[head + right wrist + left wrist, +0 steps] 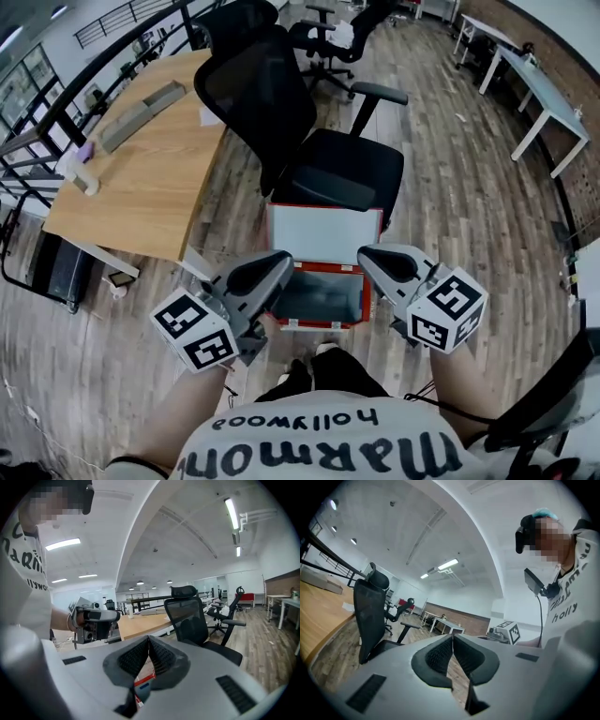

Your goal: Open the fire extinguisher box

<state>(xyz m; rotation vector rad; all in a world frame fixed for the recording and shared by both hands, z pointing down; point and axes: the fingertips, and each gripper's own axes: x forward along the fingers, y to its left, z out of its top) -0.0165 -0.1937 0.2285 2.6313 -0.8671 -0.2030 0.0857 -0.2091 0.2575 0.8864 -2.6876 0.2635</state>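
Wood-plank flooring (450,187) lay under everything. Nearest the person, the left hand-held gripper (281,263) and the right hand-held gripper (367,255) hung side by side, each with its jaws closed tip to tip and nothing between them.

Just beyond and below both tips sat the red fire extinguisher box (323,324) on the floor. Its white-lined lid (323,234) was already swung up on the side away from the grippers. Behind the lid stood a black office chair (281,112), and off to the left gripper's side a wooden tabletop (141,178).

The opening looked done, so the sound move would be to draw both tools clear without brushing the lid. The lid possibly leaned on the chair seat, though the steep angle left that unsure.

Only the head view showed the box and lid whole. The right gripper view caught just a red sliver through the gap under its jaws, while the left gripper view showed no box at all, only the chair and the other tool's marker cube (508,631).
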